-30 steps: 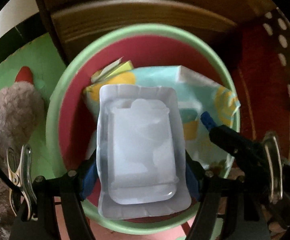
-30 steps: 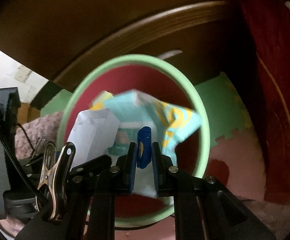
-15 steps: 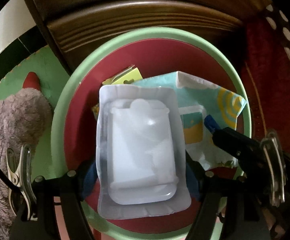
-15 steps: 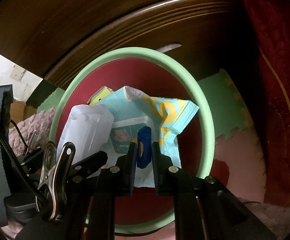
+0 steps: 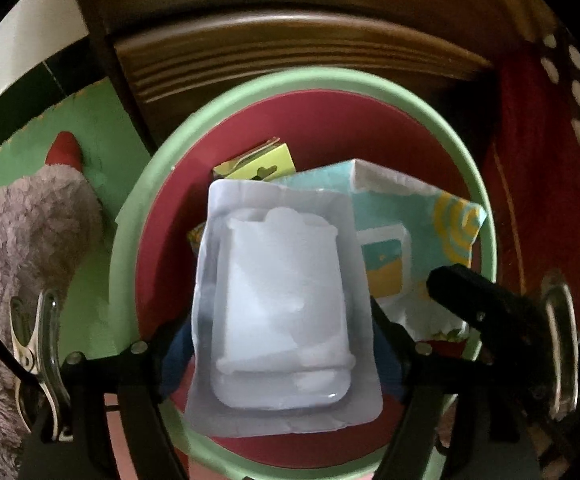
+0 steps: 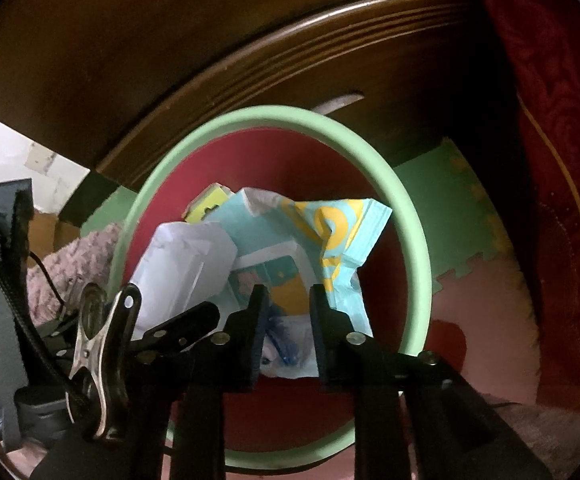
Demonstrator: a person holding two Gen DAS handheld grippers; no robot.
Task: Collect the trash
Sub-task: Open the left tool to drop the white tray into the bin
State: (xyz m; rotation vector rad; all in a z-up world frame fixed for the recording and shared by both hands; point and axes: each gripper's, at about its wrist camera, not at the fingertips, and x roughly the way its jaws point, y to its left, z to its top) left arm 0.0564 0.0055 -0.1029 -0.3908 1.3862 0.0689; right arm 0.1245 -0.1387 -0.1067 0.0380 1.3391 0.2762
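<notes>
Found the left gripper pointing steeply down, spread wide and clamped across a clear plastic blister pack, one blue pad against each long edge. Noted the jaws a touch wider in the last moment, with the pack between them and hanging over the mouth of the bin.

Found the right gripper just beside it, also pointing down into the bin. Saw its jaws just having been opening, now standing narrowly apart, with the white end of a turquoise-and-yellow wrapper showing in the gap but pinched by neither pad. Saw that wrapper lying crumpled inside the bin, against the red inner wall, partly under the blister pack.

Spotted a yellow-green card deeper in the bin, tucked behind both pieces.

Made out a pale green rim around the red interior. Noticed a fluffy grey fabric just beside the bin and a green foam mat underneath. Saw dark wooden furniture close behind, and a red cloth hanging to one side.
</notes>
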